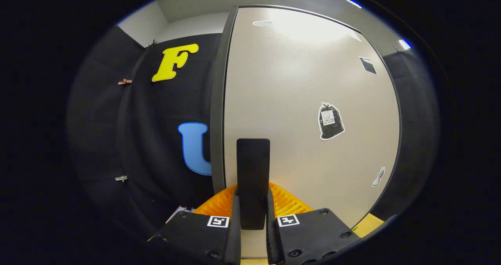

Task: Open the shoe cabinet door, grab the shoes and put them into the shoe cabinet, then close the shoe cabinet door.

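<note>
The shoe cabinet door (297, 100) is a pale flat panel with a dark rim, and it stands close in front of me. A black flat handle (253, 159) sticks out from the door near its left edge, pointing towards me. My gripper (253, 204) is shut on this handle, with one finger pressed against each side of its near end. The dark left edge of the door (217, 112) shows its thickness; I cannot tell whether the door is slightly ajar.
Several stickers are on the door, among them a black bag-shaped one (330, 121). The booth's black cloth wall (156, 147) hangs left of the cabinet. Some papers (178, 212) lie low on the left. A strip of light wood surface (368, 224) shows at the lower right.
</note>
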`<state>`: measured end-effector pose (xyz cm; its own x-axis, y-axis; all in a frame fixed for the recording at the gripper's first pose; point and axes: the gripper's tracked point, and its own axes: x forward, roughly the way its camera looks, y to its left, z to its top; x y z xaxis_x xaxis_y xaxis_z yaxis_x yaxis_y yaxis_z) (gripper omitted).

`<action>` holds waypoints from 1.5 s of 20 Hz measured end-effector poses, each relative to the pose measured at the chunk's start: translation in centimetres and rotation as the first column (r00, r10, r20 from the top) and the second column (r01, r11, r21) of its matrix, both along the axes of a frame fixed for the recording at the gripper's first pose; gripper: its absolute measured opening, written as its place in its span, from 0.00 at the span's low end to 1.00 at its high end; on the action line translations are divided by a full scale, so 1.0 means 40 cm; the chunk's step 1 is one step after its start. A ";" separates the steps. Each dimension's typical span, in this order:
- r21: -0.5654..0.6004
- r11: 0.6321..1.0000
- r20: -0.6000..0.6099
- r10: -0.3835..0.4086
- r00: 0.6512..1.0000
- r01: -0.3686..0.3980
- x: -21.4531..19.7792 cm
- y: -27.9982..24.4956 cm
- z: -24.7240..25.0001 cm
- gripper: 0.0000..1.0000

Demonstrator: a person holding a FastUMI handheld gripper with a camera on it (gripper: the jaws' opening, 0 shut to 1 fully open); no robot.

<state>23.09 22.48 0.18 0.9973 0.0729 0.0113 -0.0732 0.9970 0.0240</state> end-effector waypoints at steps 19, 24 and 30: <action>0.075 0.979 -0.011 0.193 0.981 -0.191 -0.301 -0.087 0.034 0.22; 0.081 0.975 -0.015 0.207 0.978 -0.205 -0.370 -0.146 0.037 0.21; 0.088 0.977 -0.017 0.194 0.981 -0.192 -0.443 -0.243 0.040 0.21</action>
<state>5.37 12.74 1.78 0.9644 0.2643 0.0005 -0.2627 0.9583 0.1130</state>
